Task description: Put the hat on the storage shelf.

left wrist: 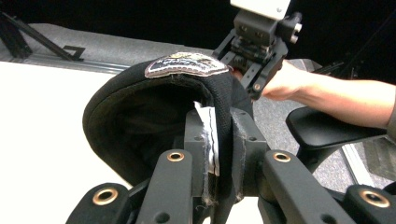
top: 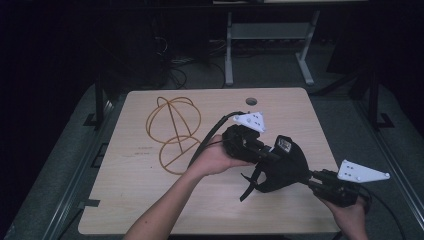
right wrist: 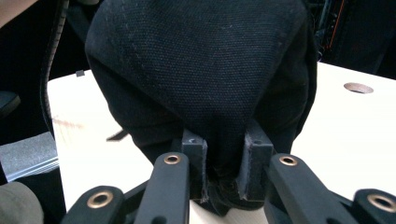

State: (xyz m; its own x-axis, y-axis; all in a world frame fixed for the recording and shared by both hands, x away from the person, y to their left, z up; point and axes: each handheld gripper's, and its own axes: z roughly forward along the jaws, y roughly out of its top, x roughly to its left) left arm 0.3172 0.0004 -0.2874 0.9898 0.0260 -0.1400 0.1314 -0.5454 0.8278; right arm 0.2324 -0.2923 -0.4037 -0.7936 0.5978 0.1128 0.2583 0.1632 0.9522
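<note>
Hanging above the bench's (top: 125,200) middle-right, a black cap (top: 282,167) is stretched between both tools. Left tool (top: 267,152) is clamped on the cap's rim, beside a white inner tag (left wrist: 208,135), with the patch (left wrist: 187,64) on top; right tool (top: 312,176) is clamped on a bunched fold of the cap's cloth (right wrist: 224,154) at the opposite side. A strap (top: 248,184) dangles under the cap. Near the far left of the bench lies an orange wire loop (top: 172,131), well apart from the cap. Bare wood runs along the near edge and left side, and a hole (top: 251,101) sits by the far edge
</note>
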